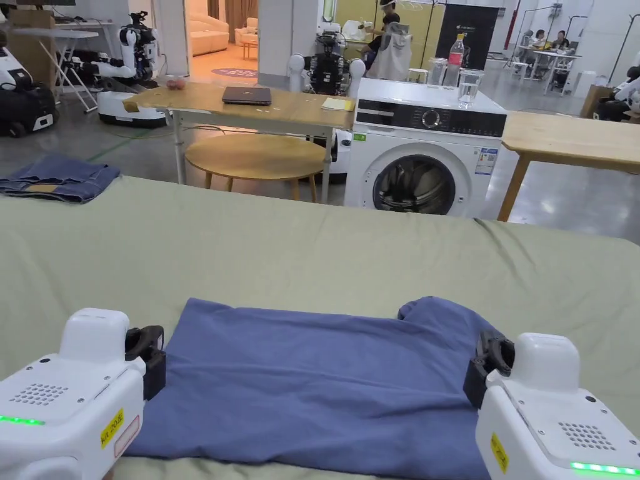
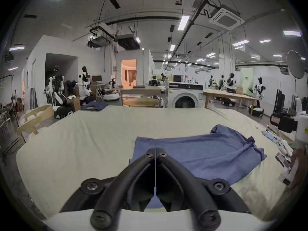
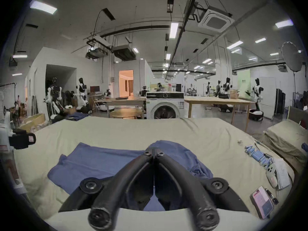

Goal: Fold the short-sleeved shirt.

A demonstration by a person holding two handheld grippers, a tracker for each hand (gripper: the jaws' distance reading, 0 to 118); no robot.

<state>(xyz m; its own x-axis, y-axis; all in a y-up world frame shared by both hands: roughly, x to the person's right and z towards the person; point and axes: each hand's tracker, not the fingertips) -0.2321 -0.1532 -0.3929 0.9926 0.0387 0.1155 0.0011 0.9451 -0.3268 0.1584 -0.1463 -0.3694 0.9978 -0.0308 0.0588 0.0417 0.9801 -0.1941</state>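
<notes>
A blue short-sleeved shirt (image 1: 325, 387) lies partly folded on the pale green bed sheet (image 1: 312, 250), with a bunched sleeve at its far right corner (image 1: 431, 309). My left gripper (image 2: 155, 148) hovers over the shirt's (image 2: 200, 154) left edge, jaws pressed together with no cloth between them. My right gripper (image 3: 154, 148) is over the shirt's (image 3: 100, 161) right part, jaws likewise together and empty. In the head view the two white gripper bodies flank the shirt at lower left (image 1: 94, 387) and lower right (image 1: 550, 406); their jaws are hidden there.
Folded jeans (image 1: 56, 178) rest on the bed's far left corner. A washing machine (image 1: 425, 156) and wooden tables (image 1: 250, 103) stand beyond the bed. On the bed's right side lie a phone (image 3: 262, 201), blue cylinders (image 3: 256, 156) and a pillow (image 3: 286, 139).
</notes>
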